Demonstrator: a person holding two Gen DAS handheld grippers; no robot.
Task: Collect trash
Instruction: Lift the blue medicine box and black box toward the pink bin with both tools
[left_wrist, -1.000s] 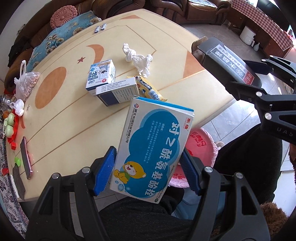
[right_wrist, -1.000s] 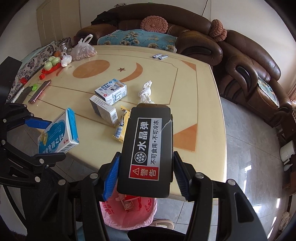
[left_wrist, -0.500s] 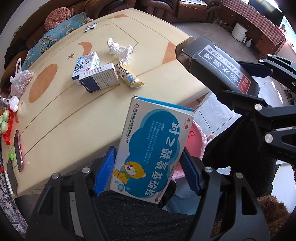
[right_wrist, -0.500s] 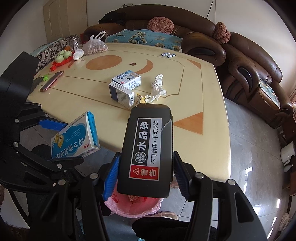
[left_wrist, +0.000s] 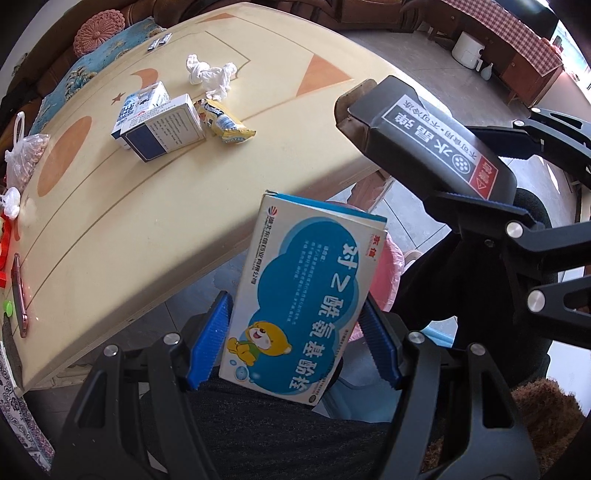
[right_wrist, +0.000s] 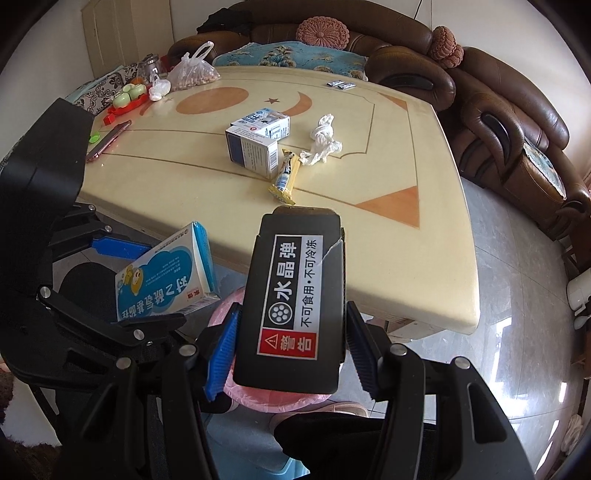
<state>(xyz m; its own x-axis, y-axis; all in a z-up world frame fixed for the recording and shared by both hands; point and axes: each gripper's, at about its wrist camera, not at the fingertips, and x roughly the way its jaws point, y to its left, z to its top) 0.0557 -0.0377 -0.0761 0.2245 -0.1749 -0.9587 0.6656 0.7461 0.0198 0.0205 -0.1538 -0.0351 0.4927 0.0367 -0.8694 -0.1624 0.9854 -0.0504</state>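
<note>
Meanwhile each tool is clamped on trash: the left tool (left_wrist: 295, 343) holds a blue box (left_wrist: 306, 299), the right tool (right_wrist: 291, 350) a black box (right_wrist: 295, 302), seemingly above the pink bin (right_wrist: 273, 395); two cartons (right_wrist: 255, 138), a wrapper (right_wrist: 286, 179) and a tissue (right_wrist: 323, 144) remain on the surface (right_wrist: 406, 258).

The cream bench (right_wrist: 388, 236) with orange inlays lies ahead of the right hand-held gripper (right_wrist: 291, 354). Straight ahead on it lie a yellow wrapper (right_wrist: 285, 177), a blue-ended box (right_wrist: 252, 149) touching a carton (right_wrist: 263, 121) behind it, and a white wad (right_wrist: 323, 140) just right of them. Far left lie a phone (right_wrist: 108, 141), red and green toys (right_wrist: 127, 98) and a plastic bag (right_wrist: 194, 72); at the far edge, two small packets (right_wrist: 340, 85).
</note>
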